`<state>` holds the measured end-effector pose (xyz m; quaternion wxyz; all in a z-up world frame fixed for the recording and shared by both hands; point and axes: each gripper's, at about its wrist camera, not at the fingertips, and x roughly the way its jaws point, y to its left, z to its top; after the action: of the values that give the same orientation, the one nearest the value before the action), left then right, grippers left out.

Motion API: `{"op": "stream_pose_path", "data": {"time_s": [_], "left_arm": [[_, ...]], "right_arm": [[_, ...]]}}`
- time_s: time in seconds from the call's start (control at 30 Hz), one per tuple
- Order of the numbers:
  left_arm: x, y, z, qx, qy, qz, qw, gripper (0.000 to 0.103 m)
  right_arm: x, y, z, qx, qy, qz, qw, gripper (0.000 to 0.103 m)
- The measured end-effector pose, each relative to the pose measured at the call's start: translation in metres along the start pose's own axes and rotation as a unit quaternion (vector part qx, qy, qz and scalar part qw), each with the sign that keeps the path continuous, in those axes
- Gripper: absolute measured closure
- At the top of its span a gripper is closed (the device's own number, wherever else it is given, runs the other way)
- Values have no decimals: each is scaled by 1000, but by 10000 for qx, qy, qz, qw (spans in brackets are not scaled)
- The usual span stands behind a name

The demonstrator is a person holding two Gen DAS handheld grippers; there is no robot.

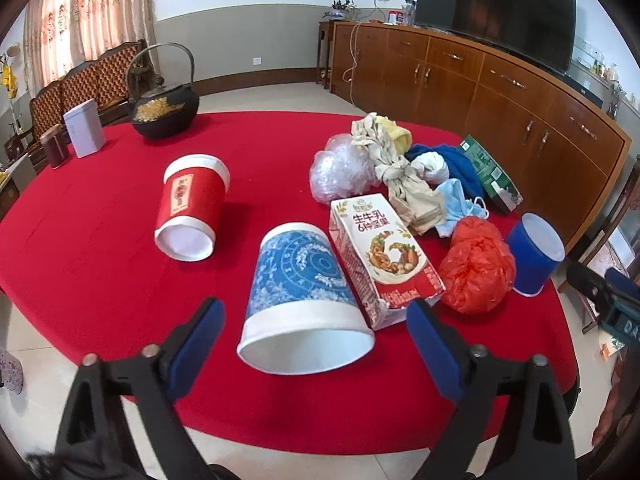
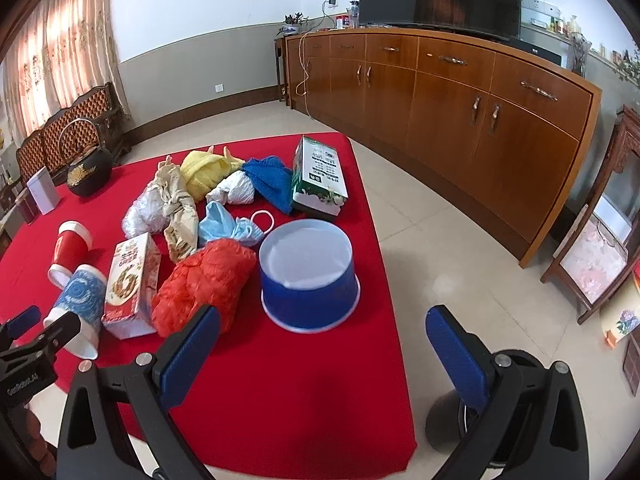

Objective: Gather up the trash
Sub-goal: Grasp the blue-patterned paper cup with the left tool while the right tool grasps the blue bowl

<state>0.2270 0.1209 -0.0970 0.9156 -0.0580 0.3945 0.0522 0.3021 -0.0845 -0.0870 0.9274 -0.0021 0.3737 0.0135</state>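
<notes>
Trash lies on a red-clothed table (image 1: 100, 264). A blue patterned paper cup (image 1: 304, 300) lies on its side just ahead of my open, empty left gripper (image 1: 316, 332). A milk carton (image 1: 384, 256) lies next to it, then a crumpled red plastic bag (image 1: 478, 268) and an upside-down blue cup (image 1: 534, 254). A red cup (image 1: 192, 206) lies on its side to the left. My right gripper (image 2: 320, 344) is open and empty just short of the blue cup (image 2: 308, 276), with the red bag (image 2: 204, 284) to its left.
Behind lie a clear plastic bag (image 1: 340, 172), beige and yellow rags (image 1: 396, 160), a blue cloth (image 2: 272, 180), a face mask (image 2: 232, 226) and a green carton (image 2: 318, 176). A black kettle (image 1: 164, 108) and tins (image 1: 84, 128) stand far left. A wooden sideboard (image 2: 460, 100) runs along the right.
</notes>
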Motion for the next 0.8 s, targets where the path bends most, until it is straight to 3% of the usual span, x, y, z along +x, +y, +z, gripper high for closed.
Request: {"op": "stream_pose_path", "data": {"time_s": [0.27,0.47,0.8], "left_arm": [[16,3,1,23,184,-209,9996,26],[18,3,2,80,159,-242,9995,27],[22,6,5,-2,137,-268,9995,26]], "right_arm": [[36,3,11,-87,171,-19,9998,0],[58,1,15,-60,255,-59,9996,0],[77,4,17,25,297,246,9993,0]]}}
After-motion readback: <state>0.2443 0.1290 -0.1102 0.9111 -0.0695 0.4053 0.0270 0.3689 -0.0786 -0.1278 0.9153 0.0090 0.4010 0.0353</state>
